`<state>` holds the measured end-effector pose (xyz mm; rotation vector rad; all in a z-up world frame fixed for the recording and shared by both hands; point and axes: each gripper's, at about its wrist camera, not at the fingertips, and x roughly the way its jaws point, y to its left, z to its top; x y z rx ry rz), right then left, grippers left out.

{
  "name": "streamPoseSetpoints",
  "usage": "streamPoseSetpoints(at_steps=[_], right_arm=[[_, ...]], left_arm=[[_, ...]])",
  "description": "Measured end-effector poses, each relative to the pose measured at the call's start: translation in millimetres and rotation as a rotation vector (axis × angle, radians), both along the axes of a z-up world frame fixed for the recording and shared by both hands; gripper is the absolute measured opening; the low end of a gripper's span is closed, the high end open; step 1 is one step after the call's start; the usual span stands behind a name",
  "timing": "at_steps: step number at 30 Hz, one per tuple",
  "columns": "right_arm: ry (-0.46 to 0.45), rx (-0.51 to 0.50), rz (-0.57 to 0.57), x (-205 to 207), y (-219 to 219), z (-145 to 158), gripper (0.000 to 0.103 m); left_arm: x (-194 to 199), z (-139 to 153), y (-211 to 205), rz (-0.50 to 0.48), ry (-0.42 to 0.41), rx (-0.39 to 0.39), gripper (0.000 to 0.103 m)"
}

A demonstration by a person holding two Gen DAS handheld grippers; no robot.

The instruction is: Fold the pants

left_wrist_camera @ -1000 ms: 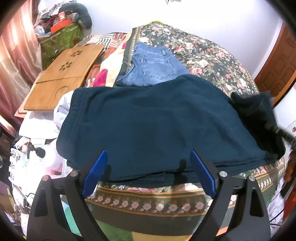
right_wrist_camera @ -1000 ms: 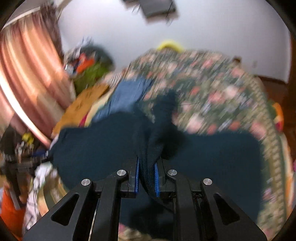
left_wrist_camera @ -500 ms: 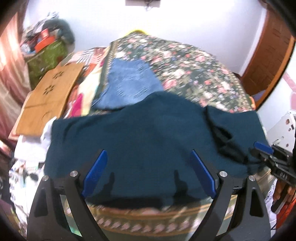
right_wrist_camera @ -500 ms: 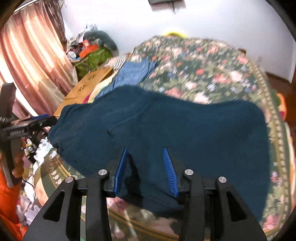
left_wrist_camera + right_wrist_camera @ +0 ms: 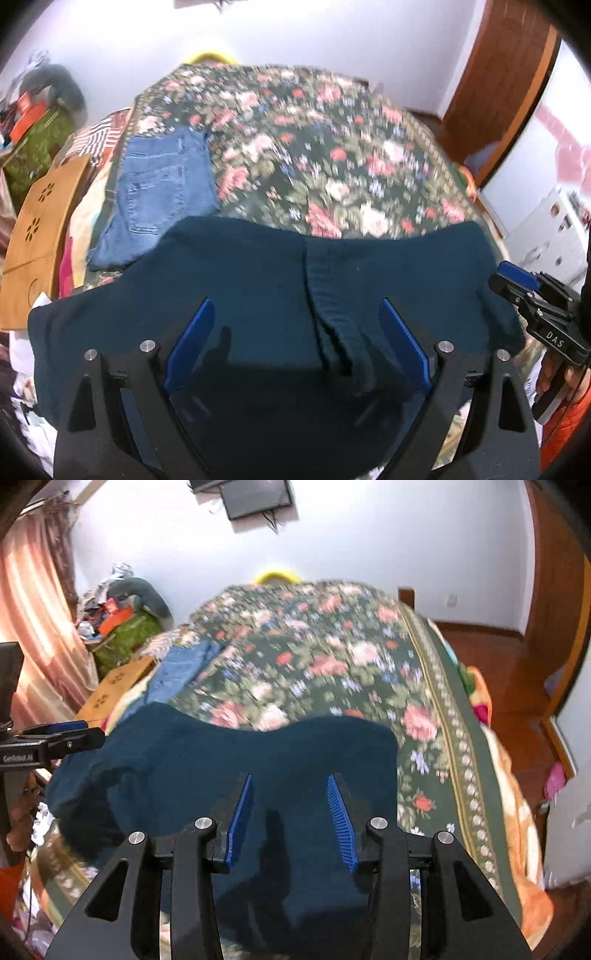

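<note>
Two garments lie on the floral bedspread (image 5: 332, 147): one pair of dark teal knit pants (image 5: 258, 288) spread flat across the near edge, a raised fold ridge down the middle, and one folded blue denim piece (image 5: 159, 192) beyond. Above the pants, angled down, the left gripper (image 5: 295, 343) gapes wide and empty; the right gripper (image 5: 291, 812), jaws just parted, holds nothing.

a bed with a dark floral bedspread (image 5: 332, 657) fills the room; white walls (image 5: 369, 535) stand behind it, with a dark screen (image 5: 255, 496) mounted high; pinkish curtains (image 5: 33, 602) glow at the left; a wooden door (image 5: 506, 74) and reddish wooden floor (image 5: 517, 672) lie at the right.
</note>
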<state>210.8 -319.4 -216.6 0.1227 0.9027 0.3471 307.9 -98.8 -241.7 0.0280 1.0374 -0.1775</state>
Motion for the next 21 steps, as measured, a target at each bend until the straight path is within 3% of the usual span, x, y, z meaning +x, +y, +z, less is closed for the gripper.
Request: streamPoseSetpoints(at_steps=[3,7,14,21], right_arm=[[0.071,-0.006,0.004,3,1,-26,0.038],[0.061,0.018,0.011,-9,-3,-33,0.043],[0.078,0.002,0.015,-25,-6,-31,0.046],[0.098,-0.021,0.003,-27,2,-23,0.046]], left_arm=[[7,-22,-10,-0.012,0.055,0.045,0.091],[7,-49,-4,-0.008,0.144,0.021,0.091],[-10,-44,-8,-0.023,0.117,0.067,0.091],[-30,-27,-2,-0.032,0.109,0.052,0.091]])
